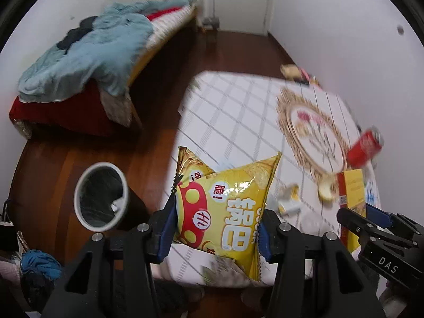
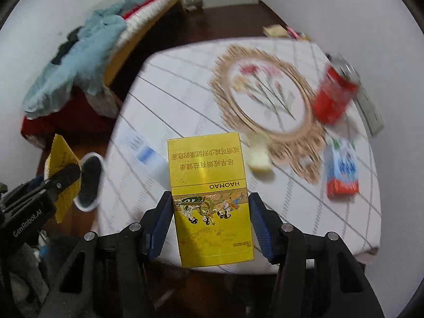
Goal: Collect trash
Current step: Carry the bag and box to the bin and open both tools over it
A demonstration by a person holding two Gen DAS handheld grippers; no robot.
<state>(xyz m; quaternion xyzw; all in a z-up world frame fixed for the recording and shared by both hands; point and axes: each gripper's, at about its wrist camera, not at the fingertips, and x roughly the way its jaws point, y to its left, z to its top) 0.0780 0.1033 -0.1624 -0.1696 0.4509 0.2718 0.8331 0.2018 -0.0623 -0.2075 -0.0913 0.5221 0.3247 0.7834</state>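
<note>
My left gripper point(image 1: 216, 228) is shut on a yellow snack bag point(image 1: 228, 198) with a red mushroom print, held up off the table point(image 1: 233, 116). My right gripper point(image 2: 209, 217) is shut on a flat yellow cigarette box point(image 2: 209, 193), also lifted above the table point(image 2: 185, 79). The box point(image 1: 352, 198) and right gripper point(image 1: 371, 220) show at the right of the left wrist view; the bag point(image 2: 62, 175) and left gripper point(image 2: 61, 182) show at the left of the right wrist view. A round bin point(image 1: 100, 196) with a dark liner stands on the floor left of the table, seen also as the bin point(image 2: 88, 182) behind the left gripper.
On the checked tablecloth lie a woven round mat point(image 2: 267, 100), a red can point(image 2: 334, 92), a blue-and-red carton point(image 2: 341, 169), a pale yellowish lump point(image 2: 258, 159) and a small white packet point(image 2: 148, 159). A bed with blue bedding point(image 1: 87, 55) stands left across the wooden floor point(image 1: 156, 132).
</note>
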